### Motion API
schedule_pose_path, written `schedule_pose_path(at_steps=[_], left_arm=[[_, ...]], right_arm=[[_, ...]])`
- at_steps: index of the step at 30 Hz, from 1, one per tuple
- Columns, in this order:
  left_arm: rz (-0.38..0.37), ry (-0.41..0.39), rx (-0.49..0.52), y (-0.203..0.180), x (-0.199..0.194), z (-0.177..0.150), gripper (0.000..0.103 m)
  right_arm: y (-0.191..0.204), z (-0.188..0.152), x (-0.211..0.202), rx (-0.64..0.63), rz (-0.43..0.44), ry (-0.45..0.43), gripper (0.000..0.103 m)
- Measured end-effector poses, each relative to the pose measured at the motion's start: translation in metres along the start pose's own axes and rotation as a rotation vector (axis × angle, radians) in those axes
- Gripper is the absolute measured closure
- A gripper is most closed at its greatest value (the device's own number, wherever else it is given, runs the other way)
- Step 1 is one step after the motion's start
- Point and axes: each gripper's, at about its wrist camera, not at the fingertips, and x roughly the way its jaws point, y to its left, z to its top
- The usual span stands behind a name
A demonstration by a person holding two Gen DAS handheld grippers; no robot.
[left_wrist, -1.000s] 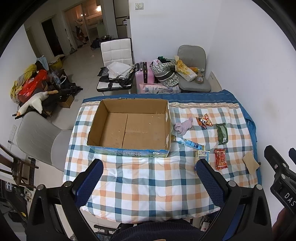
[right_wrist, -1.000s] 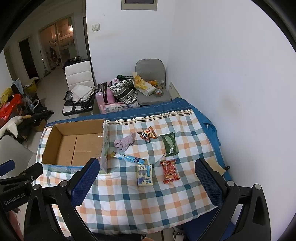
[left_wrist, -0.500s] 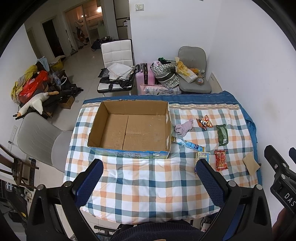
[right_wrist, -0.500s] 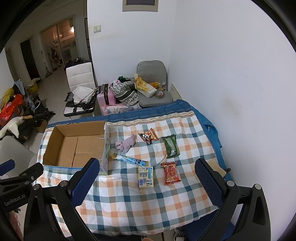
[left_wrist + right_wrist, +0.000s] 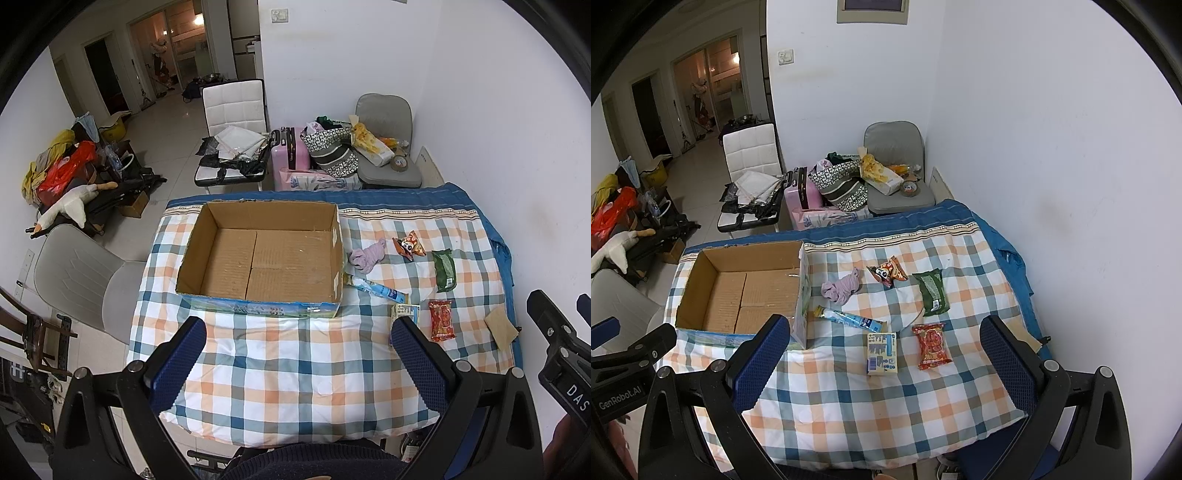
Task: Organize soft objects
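An empty open cardboard box (image 5: pixel 258 258) (image 5: pixel 738 291) sits on the left of the checked quilt (image 5: pixel 295 362). To its right lie a crumpled lilac cloth (image 5: pixel 367 256) (image 5: pixel 842 288), a blue tube (image 5: pixel 849 319), a pale yellow packet (image 5: pixel 882 352), a red snack bag (image 5: pixel 932 345), a green packet (image 5: pixel 932 291) and an orange snack bag (image 5: pixel 888 273). My left gripper (image 5: pixel 295 354) is open and empty above the quilt's near edge. My right gripper (image 5: pixel 882 358) is open and empty, high above the near right part.
A brown pad (image 5: pixel 500 328) lies at the quilt's right edge. The white wall (image 5: pixel 1052 147) runs along the right. Chairs (image 5: pixel 234 110), a pink suitcase (image 5: pixel 288 151) and bags stand beyond the far edge. A grey chair (image 5: pixel 74 273) stands left.
Both views have shifted slightly, the table sitting a little lower in the frames. Nothing on the quilt has moved and both grippers stay open.
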Motion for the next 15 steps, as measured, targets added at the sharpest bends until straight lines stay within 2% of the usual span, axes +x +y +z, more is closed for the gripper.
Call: schedule_pose_path(at_steps=[15], left_arm=[[0.001,-0.004,-0.001,-0.0012,-0.0009,-0.0021,0.0]], right_arm=[[0.0008,-0.0004,-0.0005,-0.001,-0.003,-0.001,0.0]])
